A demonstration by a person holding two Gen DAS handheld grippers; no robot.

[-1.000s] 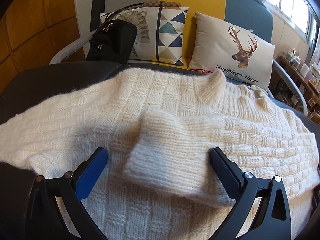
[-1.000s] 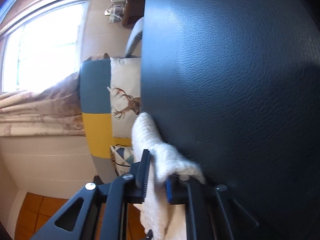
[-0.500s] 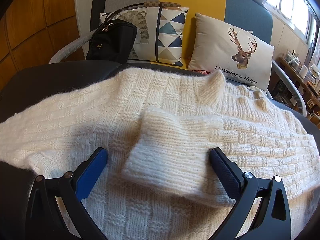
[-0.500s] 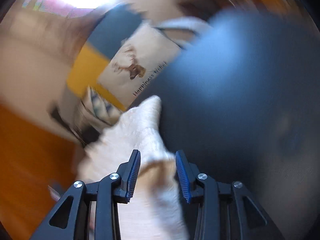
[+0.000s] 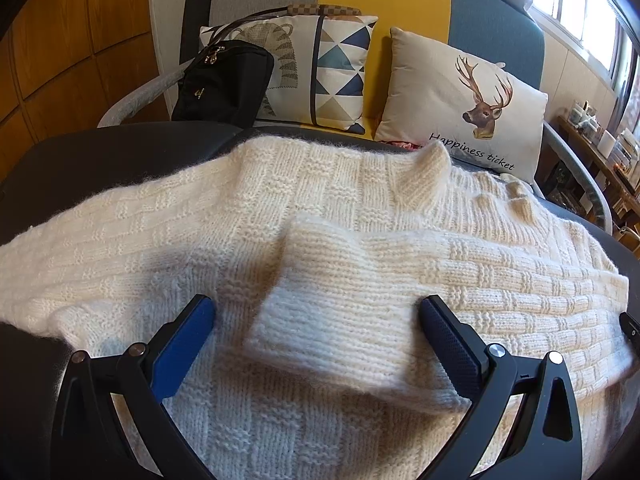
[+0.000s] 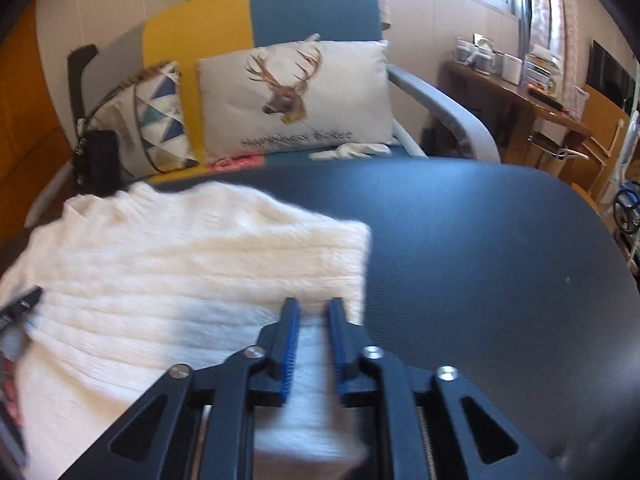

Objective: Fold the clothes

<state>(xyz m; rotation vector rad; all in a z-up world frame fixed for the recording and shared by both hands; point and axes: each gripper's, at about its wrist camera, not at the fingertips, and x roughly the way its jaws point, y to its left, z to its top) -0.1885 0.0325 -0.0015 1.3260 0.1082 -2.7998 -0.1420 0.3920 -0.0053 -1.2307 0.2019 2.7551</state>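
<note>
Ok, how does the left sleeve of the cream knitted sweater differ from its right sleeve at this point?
The right sleeve is folded in across the cream knitted sweater's body; the left sleeve stretches outward, unfolded. The right sleeve's cuff lies mid-chest on the body, while the left sleeve's end runs out of view. Both lie flat and share the same cream blocky knit.
</note>
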